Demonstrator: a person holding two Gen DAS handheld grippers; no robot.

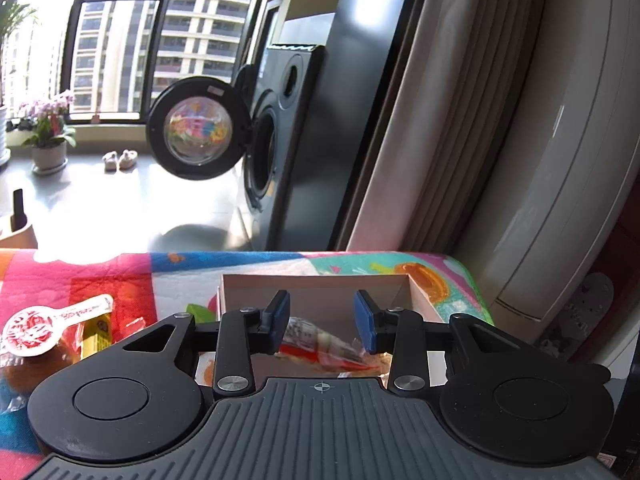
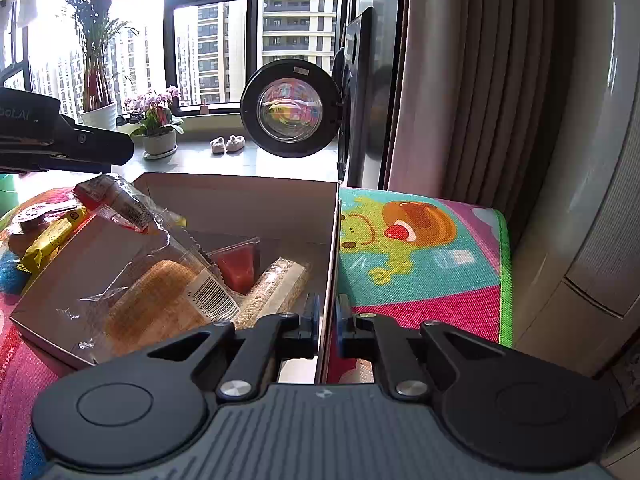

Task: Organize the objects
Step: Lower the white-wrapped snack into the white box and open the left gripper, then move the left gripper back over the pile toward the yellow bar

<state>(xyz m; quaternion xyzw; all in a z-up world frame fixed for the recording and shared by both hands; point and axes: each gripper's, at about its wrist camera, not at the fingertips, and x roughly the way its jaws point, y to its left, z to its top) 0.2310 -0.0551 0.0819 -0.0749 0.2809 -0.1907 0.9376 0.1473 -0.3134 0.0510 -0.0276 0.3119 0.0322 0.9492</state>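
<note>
An open cardboard box [image 2: 240, 200] sits on a colourful play mat [image 2: 420, 256]. Inside lie a clear bread packet with a barcode [image 2: 160, 304], a red jelly cup [image 2: 236, 268] and a packet of pale grains [image 2: 276, 292]. My right gripper [image 2: 328, 312] is shut on the box's thin right wall [image 2: 331, 248], one pad on each side. My left gripper [image 1: 322, 320] hovers open above the box [image 1: 316, 284], over a red and white wrapped snack [image 1: 320, 346], and holds nothing. It shows as a black shape [image 2: 60, 140] in the right wrist view.
Left of the box on the mat lie a yellow packet [image 1: 96, 332] and a red and white spoon-shaped lid [image 1: 36, 330] on a brown item. Beyond stand a dark washing machine with its round door open [image 1: 196, 128], potted flowers [image 1: 48, 128] and curtains [image 1: 440, 120].
</note>
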